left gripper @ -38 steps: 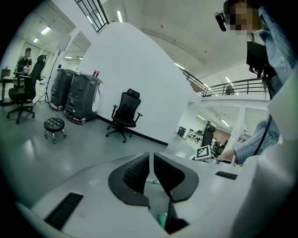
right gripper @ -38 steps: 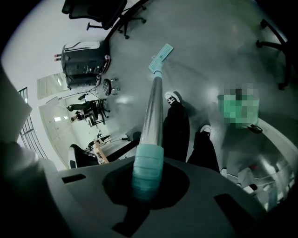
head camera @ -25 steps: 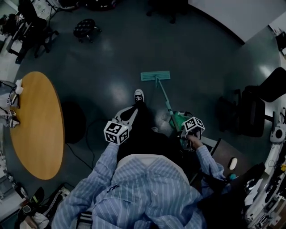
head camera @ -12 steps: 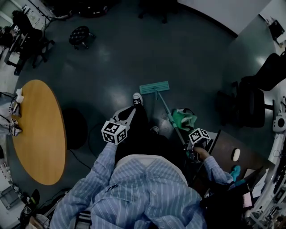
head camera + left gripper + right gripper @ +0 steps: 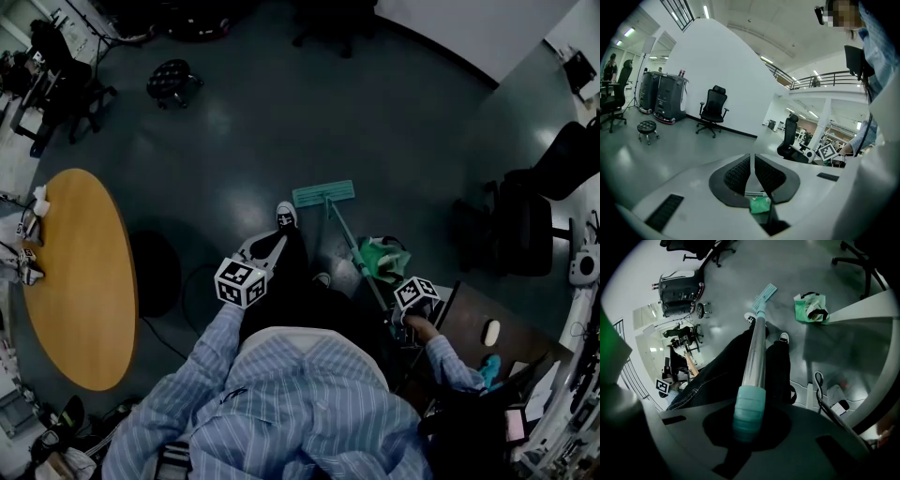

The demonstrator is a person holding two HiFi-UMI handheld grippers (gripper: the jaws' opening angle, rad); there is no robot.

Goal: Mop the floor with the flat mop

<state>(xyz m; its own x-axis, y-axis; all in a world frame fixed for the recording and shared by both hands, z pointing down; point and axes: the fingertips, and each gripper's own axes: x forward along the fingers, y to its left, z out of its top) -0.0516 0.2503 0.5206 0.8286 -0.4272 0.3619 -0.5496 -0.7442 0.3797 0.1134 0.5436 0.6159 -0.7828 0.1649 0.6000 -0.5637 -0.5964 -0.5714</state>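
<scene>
Well off to the left of my left tongs (image 5: 752, 161) stands a round wooden desk (image 5: 80, 281), and far out ahead of it on the left a small wheeled stool (image 5: 174, 79) sits on the dark floor (image 5: 281, 122). My left tongs are held out in front of me above my leg. Their ribbed pads (image 5: 738, 173) are drawn together with only a sliver between them, and they carry nothing.

Just ahead of those tongs my white shoe (image 5: 287, 216) is planted on the floor. The flat mop (image 5: 324, 194) has its head right beside the shoe, a little forward and to the right, lying flat on the floor. The head's long side runs crosswise, left to right. The handle (image 5: 755, 352) has its long axis slanting from the head back and to the right, rising towards me, so the mop points forward and to the left, away from my right tongs (image 5: 746, 425). Those tongs are clamped on the teal grip (image 5: 749, 404) at the handle's upper end.

A crumpled green bag (image 5: 382, 255) lies on the floor just ahead of my right tongs, close beside the handle on its right. Further right stands a dark office chair (image 5: 525, 230).
</scene>
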